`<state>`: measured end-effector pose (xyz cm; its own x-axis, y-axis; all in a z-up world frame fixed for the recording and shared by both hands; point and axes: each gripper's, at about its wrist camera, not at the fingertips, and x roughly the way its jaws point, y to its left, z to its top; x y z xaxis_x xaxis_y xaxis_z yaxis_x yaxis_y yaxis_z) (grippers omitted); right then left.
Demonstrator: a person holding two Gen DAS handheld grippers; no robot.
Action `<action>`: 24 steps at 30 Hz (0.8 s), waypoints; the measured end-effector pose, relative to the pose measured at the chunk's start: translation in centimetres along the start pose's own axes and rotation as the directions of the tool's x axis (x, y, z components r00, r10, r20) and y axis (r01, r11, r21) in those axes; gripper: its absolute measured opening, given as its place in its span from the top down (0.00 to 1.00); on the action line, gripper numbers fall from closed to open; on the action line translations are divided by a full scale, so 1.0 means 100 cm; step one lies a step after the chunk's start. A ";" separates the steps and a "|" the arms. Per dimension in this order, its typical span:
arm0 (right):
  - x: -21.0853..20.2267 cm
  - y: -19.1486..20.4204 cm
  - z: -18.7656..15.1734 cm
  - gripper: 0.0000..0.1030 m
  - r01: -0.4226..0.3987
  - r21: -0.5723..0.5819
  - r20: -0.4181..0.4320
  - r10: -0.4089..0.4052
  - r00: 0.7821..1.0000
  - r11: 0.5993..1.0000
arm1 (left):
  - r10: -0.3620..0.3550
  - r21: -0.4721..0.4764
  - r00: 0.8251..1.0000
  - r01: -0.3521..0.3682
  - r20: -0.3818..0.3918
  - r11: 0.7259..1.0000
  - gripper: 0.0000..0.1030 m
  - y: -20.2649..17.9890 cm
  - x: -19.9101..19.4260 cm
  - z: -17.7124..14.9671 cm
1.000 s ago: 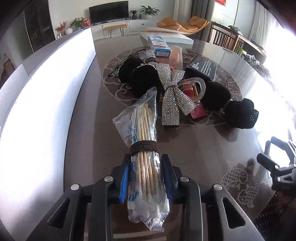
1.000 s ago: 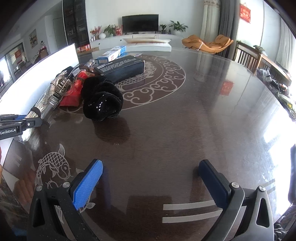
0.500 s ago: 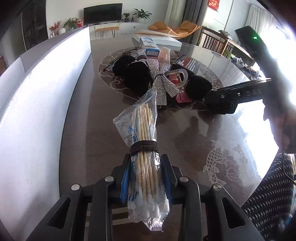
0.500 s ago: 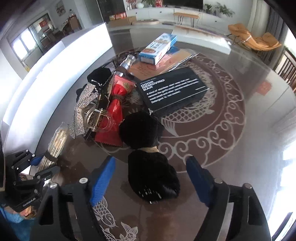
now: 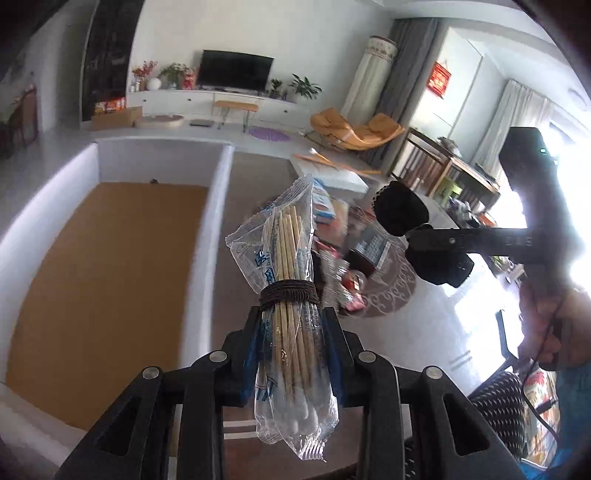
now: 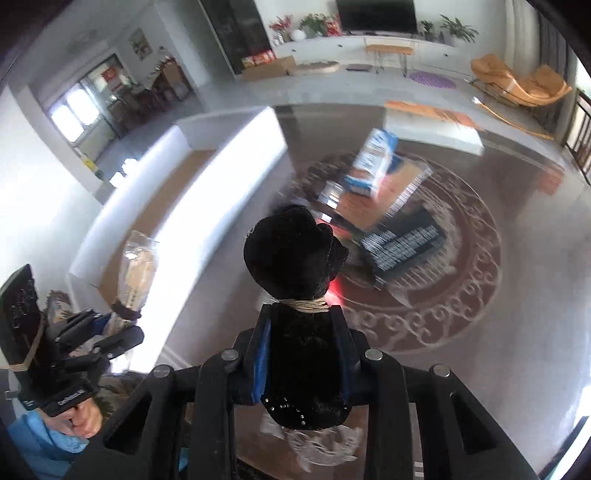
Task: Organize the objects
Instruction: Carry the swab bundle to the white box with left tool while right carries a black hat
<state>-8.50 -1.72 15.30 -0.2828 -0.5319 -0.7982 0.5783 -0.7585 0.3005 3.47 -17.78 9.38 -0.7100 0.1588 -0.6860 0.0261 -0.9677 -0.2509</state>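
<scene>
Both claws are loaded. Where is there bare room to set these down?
The white box has a bare brown floor, walled all round. The table is bare right of the round pattern. It is crowded mid-table, around the black box and blue carton.

Bright living rm: TV [image 5: 236, 70], orange lounger [image 5: 354, 129], curtains [image 5: 524, 110].

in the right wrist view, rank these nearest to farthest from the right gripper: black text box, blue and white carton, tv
1. black text box, on the table just right of the right gripper's line.
2. blue and white carton, farther up the table.
3. tv, against the far wall.
</scene>
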 end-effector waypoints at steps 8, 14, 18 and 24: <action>0.067 0.167 0.049 0.67 -0.189 -0.133 -0.007 0.190 0.982 0.973 | 0.410 -0.124 0.910 -0.415 -0.062 0.901 0.67 0.126 -0.027 0.006; 0.103 0.181 0.035 0.24 -0.086 -0.150 -0.029 0.082 0.996 0.985 | 0.516 -0.176 0.850 -0.527 -0.108 0.831 0.10 0.152 -0.021 -0.006; 0.073 0.128 0.016 0.12 0.002 -0.121 0.084 0.009 0.996 0.993 | 0.461 -0.152 0.884 -0.467 -0.071 0.871 0.10 0.125 -0.009 -0.004; 0.038 0.006 -0.053 0.07 0.251 0.060 0.186 -0.258 0.948 0.966 | 0.180 -0.035 0.984 -0.179 0.018 0.983 0.10 0.016 0.002 0.003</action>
<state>-5.18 -2.20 9.73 -0.5595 -0.3788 -0.7372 0.4416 -0.8889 0.1216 3.15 -19.40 9.07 -0.7064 -0.0212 -0.7075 0.1776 -0.9729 -0.1482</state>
